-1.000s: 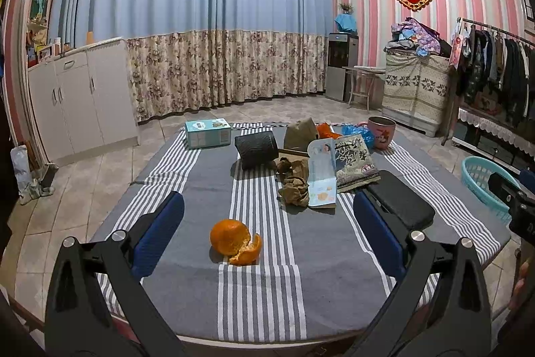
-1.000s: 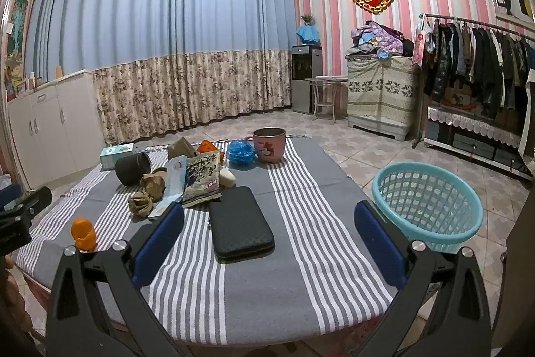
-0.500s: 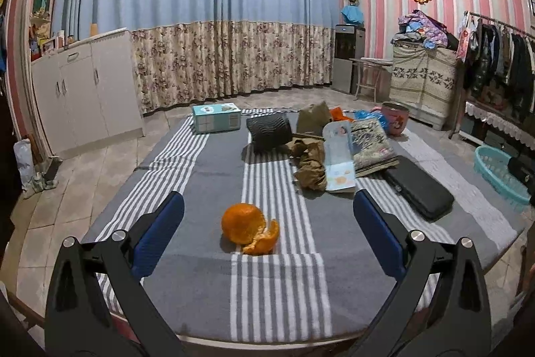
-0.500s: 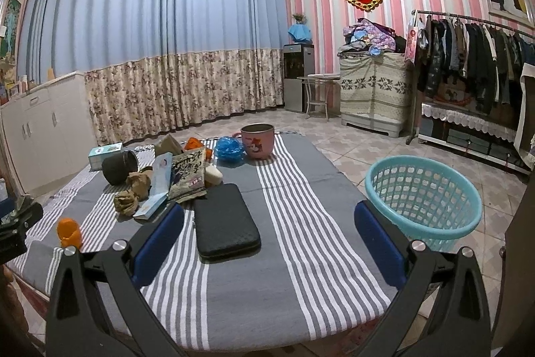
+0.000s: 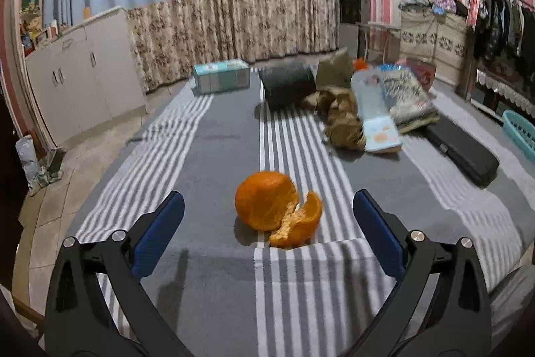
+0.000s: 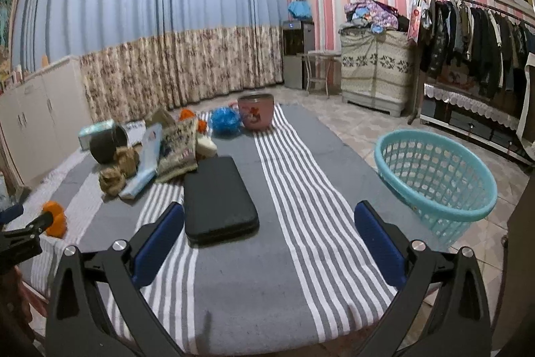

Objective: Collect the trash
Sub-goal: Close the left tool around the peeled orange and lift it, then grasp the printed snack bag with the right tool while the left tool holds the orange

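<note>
Your left gripper [image 5: 267, 230] has come in close on the orange peel [image 5: 276, 209] since a second ago, so the peel now looms large between your blue pads and lies just ahead of them, where earlier it sat well out on the cloth; your right gripper [image 6: 269, 235] has barely shifted, with the black case drawn only a little nearer. You face a table under a grey cloth with white stripes [image 5: 207, 156]; beside its right edge, down on the tiled floor, stands the turquoise basket [image 6: 438, 183], well apart from the peel. On the cloth the flat black case [image 6: 219, 199] lies just ahead of your right gripper's left pad; beyond it you have a heap of litter: a printed snack bag [image 6: 177, 149], a pale blue carton [image 5: 376, 119], crumpled brown paper [image 5: 342, 119] and a dark cylinder on its side [image 5: 287, 84]; a teal tissue box [image 5: 220, 76] sits at the far left, and a pink pot [image 6: 255, 111] with a blue wad [image 6: 224, 120] beside it at the far end. The peel, a hollow orange shell with one flap folded out, rests on the striped band near the table's near edge; neither pad touches it. Both your grippers have their fingers spread wide and hold nothing.
</note>
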`<state>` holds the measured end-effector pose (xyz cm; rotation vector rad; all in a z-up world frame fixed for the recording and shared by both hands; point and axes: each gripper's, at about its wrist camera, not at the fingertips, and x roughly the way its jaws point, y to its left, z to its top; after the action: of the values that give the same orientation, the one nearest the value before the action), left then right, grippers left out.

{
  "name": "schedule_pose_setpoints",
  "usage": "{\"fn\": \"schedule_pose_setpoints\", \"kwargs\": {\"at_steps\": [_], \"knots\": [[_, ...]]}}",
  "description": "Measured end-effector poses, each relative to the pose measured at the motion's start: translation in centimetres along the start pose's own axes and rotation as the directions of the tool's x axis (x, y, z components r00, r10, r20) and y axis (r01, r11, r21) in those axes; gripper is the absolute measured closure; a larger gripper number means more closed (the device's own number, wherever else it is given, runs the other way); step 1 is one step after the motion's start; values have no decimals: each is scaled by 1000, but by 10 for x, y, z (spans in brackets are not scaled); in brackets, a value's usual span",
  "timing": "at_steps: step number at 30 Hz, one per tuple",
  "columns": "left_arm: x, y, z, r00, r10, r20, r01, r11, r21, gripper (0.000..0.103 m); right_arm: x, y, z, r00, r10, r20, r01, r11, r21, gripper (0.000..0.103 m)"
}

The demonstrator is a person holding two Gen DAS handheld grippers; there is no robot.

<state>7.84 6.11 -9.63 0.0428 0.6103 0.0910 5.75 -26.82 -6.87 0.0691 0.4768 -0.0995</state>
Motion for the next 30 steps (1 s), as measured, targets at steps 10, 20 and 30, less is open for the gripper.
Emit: {"fn": "schedule_pose_setpoints", "kwargs": {"at_steps": [10,20,30], "knots": [[42,7,2,995,-10,-100,17,997,76,17,20,5,-2,997,-1,-79,1,1000,2,4],[51,14,6,972,-186,-142,191,981,25,48,33,35,2,996,-11,-93,2,995,-95,4],[53,16,17,965,-221,-143,231,971,56,62,50,41,6,991,-37,-128,22,993,-112,4]]}}
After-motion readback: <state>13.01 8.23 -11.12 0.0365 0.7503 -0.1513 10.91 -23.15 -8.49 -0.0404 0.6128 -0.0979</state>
